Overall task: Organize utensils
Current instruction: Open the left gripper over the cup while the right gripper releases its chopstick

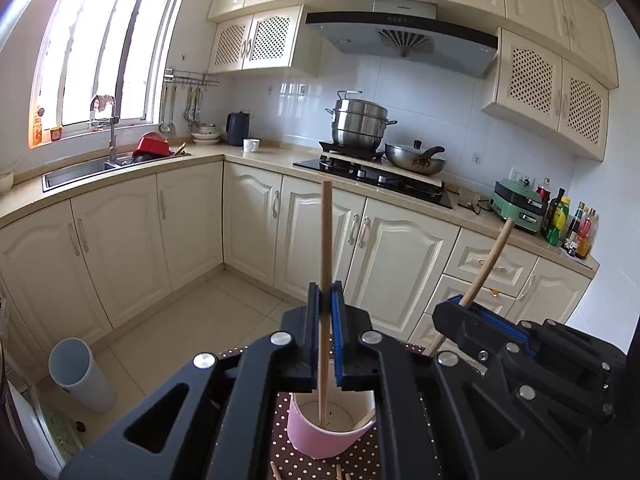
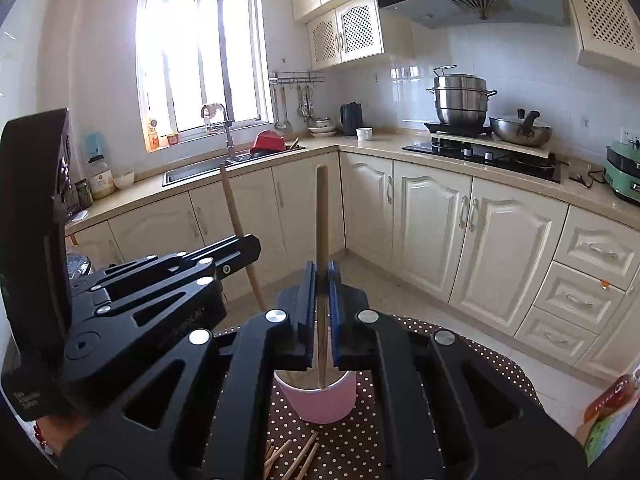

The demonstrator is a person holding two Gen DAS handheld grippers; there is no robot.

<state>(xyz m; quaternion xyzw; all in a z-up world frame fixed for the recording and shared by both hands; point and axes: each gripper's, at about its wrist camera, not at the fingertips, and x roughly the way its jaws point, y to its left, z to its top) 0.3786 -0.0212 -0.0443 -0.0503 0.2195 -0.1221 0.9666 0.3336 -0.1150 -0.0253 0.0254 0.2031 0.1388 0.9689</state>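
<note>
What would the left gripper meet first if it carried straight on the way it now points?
Probably nothing soon: the left gripper, shut on a chopstick, points past the pink cup below it, over open floor, toward the lower cabinet doors. Depth is unclear.

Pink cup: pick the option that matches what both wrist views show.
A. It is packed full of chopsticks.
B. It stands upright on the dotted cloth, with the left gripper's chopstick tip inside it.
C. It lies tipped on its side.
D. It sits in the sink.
B: the pink cup stands upright on the dotted cloth, and the chopstick clamped in the left gripper reaches down past its rim.
</note>
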